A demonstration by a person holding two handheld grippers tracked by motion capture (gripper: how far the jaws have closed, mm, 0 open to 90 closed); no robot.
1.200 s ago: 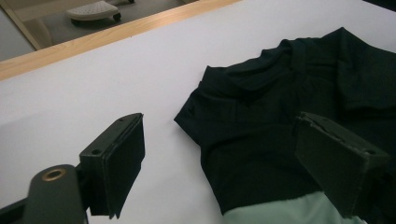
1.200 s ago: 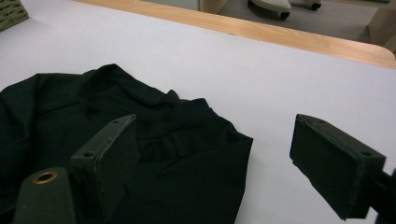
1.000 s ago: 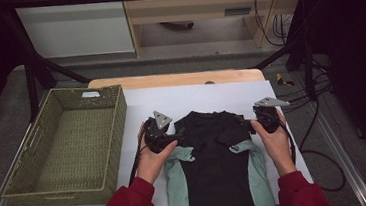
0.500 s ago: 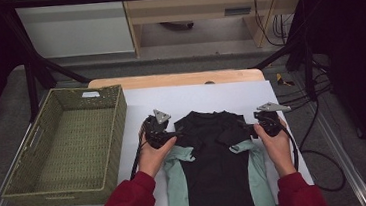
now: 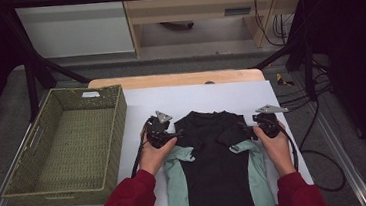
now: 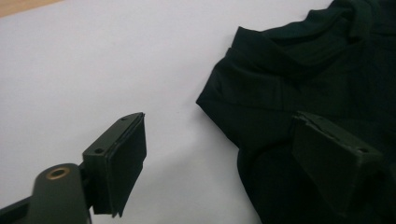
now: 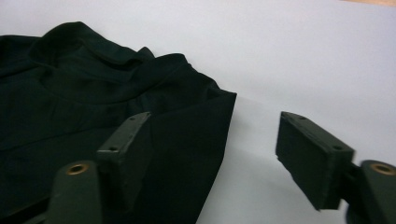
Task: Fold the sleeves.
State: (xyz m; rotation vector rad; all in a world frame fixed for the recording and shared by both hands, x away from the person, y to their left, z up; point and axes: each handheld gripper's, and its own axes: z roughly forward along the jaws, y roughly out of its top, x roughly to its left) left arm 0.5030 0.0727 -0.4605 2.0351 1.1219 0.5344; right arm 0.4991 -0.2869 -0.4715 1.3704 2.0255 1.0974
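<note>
A black garment (image 5: 214, 155) with mint-green sleeves lies flat on the white surface (image 5: 205, 98), to the right of the green woven basket (image 5: 69, 143). The left claw (image 5: 166, 134) sits at the garment's left shoulder, jaws wide apart, one over the cloth and one over the bare surface, gripping nothing. The right claw (image 5: 255, 125) straddles the right shoulder edge; its jaws have just been closing, with the fold between them but not yet pinched.
</note>
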